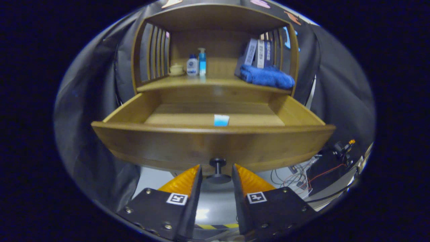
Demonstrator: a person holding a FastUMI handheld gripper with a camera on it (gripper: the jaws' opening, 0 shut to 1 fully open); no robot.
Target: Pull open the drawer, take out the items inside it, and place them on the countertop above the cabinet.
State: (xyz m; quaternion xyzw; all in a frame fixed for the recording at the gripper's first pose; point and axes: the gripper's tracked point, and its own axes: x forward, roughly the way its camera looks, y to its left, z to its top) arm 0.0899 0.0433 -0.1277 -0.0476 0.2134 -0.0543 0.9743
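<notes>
The wooden drawer (188, 148) of the cabinet stands pulled out toward me. Inside it, near the front wall, a small light-blue item (221, 120) shows above the rim; its lower part is hidden. A dark round knob (218, 167) juts from the drawer front. My gripper (216, 171) sits just below the drawer front with the knob between its fingertips. The fingers stand a little apart on either side of the knob's stem and do not press on it. The countertop (215, 82) lies above the drawer.
On the countertop stand a small cream pot (175, 69), a white bottle (192, 65), a blue pump bottle (202, 61), a folded blue towel (267, 76) and boxes (258, 53) behind it. Loose wires (302, 171) and a small device lie at lower right on the floor.
</notes>
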